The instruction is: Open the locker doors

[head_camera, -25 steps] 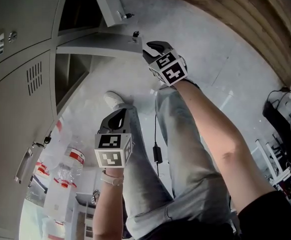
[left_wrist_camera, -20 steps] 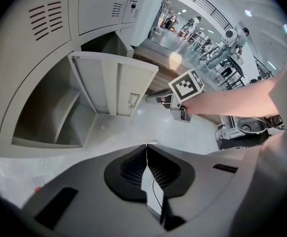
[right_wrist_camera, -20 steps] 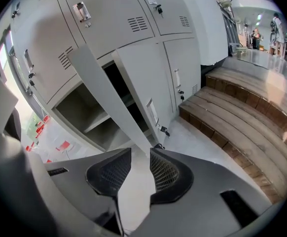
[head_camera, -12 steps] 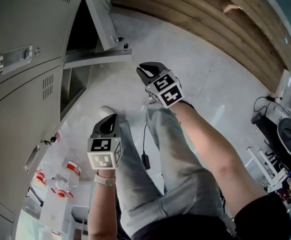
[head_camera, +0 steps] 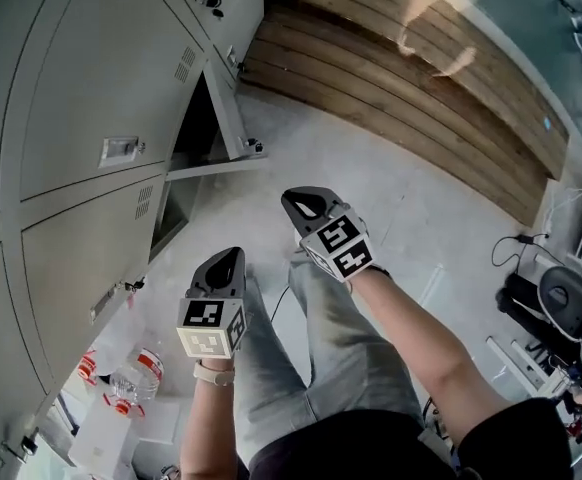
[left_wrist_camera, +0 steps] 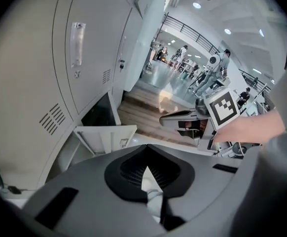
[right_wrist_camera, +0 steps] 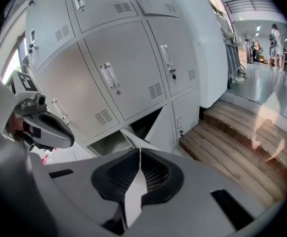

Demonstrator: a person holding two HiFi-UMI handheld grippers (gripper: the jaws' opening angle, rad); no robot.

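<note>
Both hand-held grippers up in the air, clear of the lockers

Nearest me, the left hand-held gripper [head_camera: 226, 259] and the right hand-held gripper [head_camera: 302, 201] hover side by side above the person's grey-trousered legs [head_camera: 321, 358]. Each has its jaws pressed together on nothing, and the right one's have only just been closing. Beyond them and to the left, well apart from both tips, stands the bank of pale grey metal lockers [head_camera: 91, 78]. Low down on it, one open grey locker door [head_camera: 228, 108] is swung out over the concrete floor [head_camera: 371, 158], and the doors higher up are closed. Farthest off runs a brown wooden plank step [head_camera: 401, 78].
</note>
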